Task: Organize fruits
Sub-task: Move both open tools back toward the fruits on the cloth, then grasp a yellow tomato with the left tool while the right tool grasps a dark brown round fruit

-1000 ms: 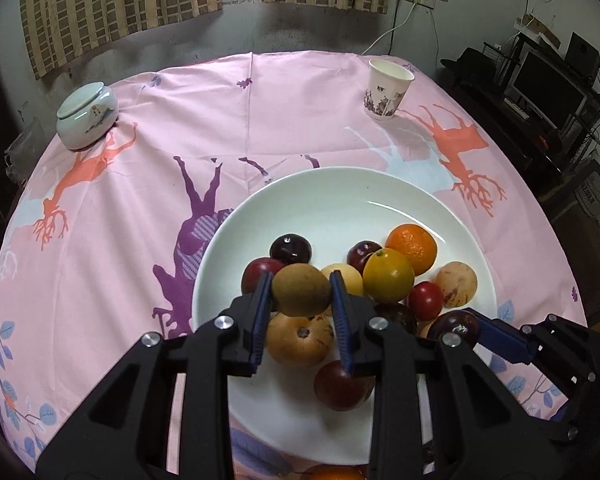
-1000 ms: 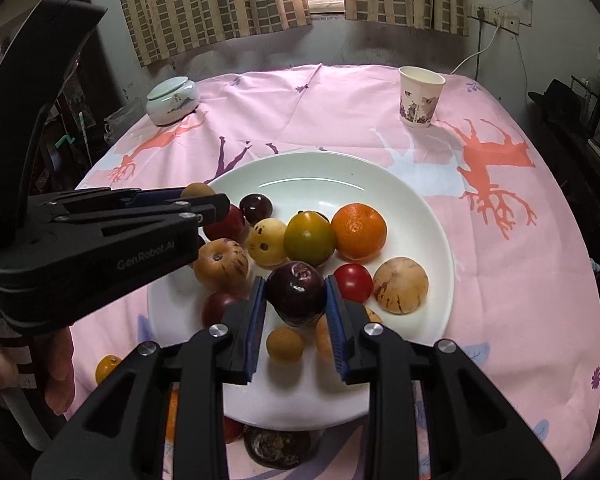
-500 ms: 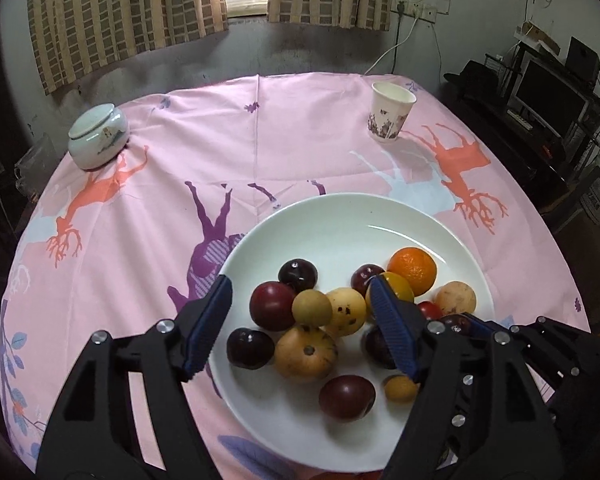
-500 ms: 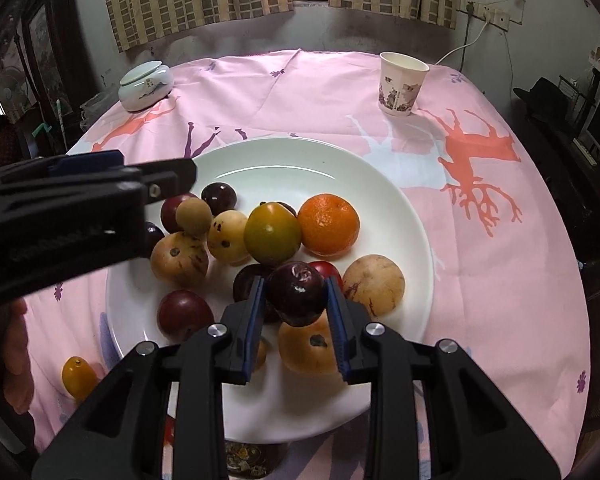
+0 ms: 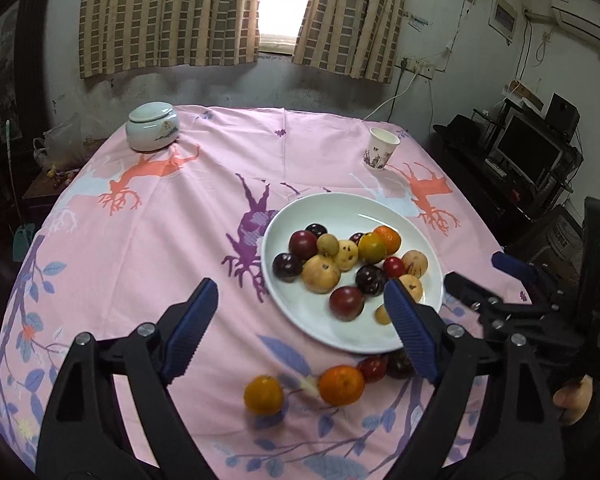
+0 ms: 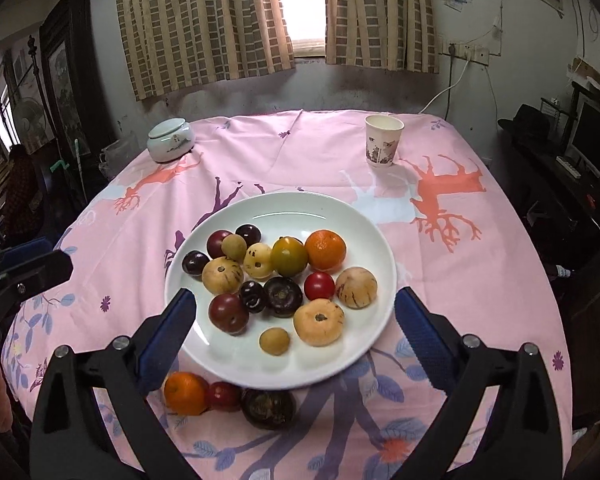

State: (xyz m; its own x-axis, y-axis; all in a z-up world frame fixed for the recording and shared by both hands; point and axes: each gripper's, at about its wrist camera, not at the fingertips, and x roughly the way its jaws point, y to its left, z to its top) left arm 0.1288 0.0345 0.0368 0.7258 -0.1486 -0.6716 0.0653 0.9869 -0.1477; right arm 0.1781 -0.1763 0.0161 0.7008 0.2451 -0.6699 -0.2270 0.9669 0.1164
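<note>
A white plate point(image 6: 236, 364) point(image 5: 284, 304) on the pink tablecloth holds several fruits: dark plums, tan round fruits, an orange point(image 6: 325, 250), a red tomato point(image 6: 319, 285). Loose fruits lie on the cloth at the plate's near rim: an orange point(image 6: 185, 393) point(image 5: 341, 385), a red fruit point(image 6: 224, 396), a dark fruit point(image 6: 269, 408) and a yellow-orange fruit point(image 5: 263, 394). My left gripper point(image 5: 300, 328) is open and empty, above the cloth near the plate's left side. My right gripper point(image 6: 296, 336) is open and empty, above the plate's near edge.
A paper cup point(image 6: 383, 140) point(image 5: 382, 148) stands at the far right of the table. A lidded ceramic jar point(image 6: 171, 139) point(image 5: 152, 127) stands at the far left. A desk with a monitor point(image 5: 528, 152) is off to the right.
Both grippers opened and pulled back and up from the plate. The left let go of a tan fruit and the right let go of a dark plum; both now lie on the plate.
</note>
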